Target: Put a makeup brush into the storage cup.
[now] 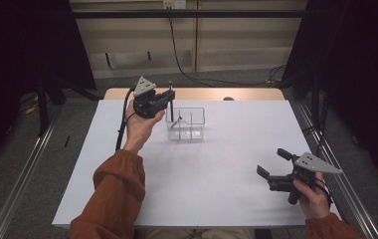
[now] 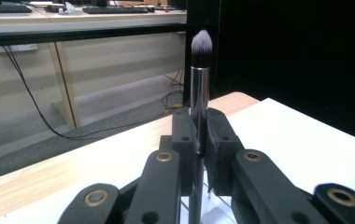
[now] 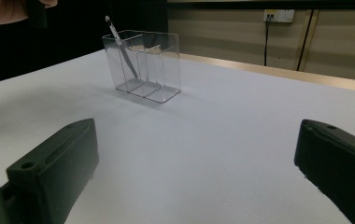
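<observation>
A clear plastic organizer (image 1: 187, 124) with several compartments stands at the back middle of the white table (image 1: 217, 174). One thin brush (image 1: 176, 122) leans inside its left part; it also shows in the right gripper view, brush (image 3: 124, 53) in organizer (image 3: 154, 70). My left gripper (image 1: 168, 95) hovers just left of the organizer, shut on a second makeup brush (image 1: 171, 110) held upright, its lower end over the organizer's left edge. In the left gripper view the gripper (image 2: 199, 135) clamps the silver-collared brush (image 2: 199, 84), bristles up. My right gripper (image 1: 275, 163) rests open at the front right, gripper (image 3: 195, 140) with nothing between its jaws.
A wooden strip (image 1: 197, 93) borders the table's far edge. Black cables (image 1: 187, 69) lie on the floor beyond it. Metal rails (image 1: 23, 169) run along both sides. Dark curtains flank the table.
</observation>
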Demonstrator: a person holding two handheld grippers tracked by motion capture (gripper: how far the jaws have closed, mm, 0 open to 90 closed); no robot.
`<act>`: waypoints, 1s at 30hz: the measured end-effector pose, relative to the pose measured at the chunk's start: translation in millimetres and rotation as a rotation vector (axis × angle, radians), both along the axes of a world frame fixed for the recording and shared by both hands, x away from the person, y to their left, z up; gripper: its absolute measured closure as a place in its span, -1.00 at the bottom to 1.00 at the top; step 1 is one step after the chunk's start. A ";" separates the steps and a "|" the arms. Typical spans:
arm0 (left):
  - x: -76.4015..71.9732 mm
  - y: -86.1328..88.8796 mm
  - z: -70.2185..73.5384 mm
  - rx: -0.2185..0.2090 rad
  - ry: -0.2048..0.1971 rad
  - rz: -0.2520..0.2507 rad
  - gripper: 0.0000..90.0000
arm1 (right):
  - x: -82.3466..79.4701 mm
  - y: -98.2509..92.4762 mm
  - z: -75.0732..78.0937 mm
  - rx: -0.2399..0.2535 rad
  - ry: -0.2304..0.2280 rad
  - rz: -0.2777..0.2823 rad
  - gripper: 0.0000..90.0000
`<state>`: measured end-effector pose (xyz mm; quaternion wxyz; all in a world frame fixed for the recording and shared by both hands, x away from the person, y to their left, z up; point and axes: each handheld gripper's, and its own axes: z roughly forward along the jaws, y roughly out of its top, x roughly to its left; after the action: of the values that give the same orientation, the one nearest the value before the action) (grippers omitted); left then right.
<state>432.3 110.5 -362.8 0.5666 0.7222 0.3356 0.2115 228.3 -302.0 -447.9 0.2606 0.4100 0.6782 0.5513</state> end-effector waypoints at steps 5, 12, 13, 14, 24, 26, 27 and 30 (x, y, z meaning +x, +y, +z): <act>2.1 0.9 -9.3 -0.001 0.019 0.011 0.87 | 0.6 -0.7 0.0 0.000 0.004 -0.001 -1.00; 3.1 2.9 -18.9 0.011 0.035 0.032 0.87 | 0.9 -1.1 -0.2 0.000 0.004 -0.004 -1.00; 3.1 2.6 -19.8 0.011 0.039 0.035 0.87 | 1.2 -1.3 -0.2 0.000 0.004 -0.003 -1.00; 3.3 3.0 -20.9 0.012 0.041 0.033 0.87 | 1.3 -1.4 -0.2 0.001 0.005 -0.004 -1.00; 2.2 4.0 -32.8 -0.001 0.066 0.033 0.87 | 1.4 -2.0 -0.1 0.003 0.007 -0.002 -1.00; 2.0 5.0 -33.7 -0.003 0.069 0.035 0.87 | 1.7 -2.1 -0.3 0.001 0.008 -0.003 -1.00; 2.1 5.7 -34.1 -0.003 0.070 0.034 0.87 | 1.9 -2.0 -0.4 0.002 0.009 -0.003 -1.00; 1.8 4.1 -34.9 -0.008 0.071 0.034 0.87 | 2.1 -1.6 -0.5 0.001 0.007 -0.003 -1.00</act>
<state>434.1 114.6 -397.7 0.5535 0.7212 0.3687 0.1939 230.4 -303.5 -448.4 0.2588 0.4133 0.6782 0.5498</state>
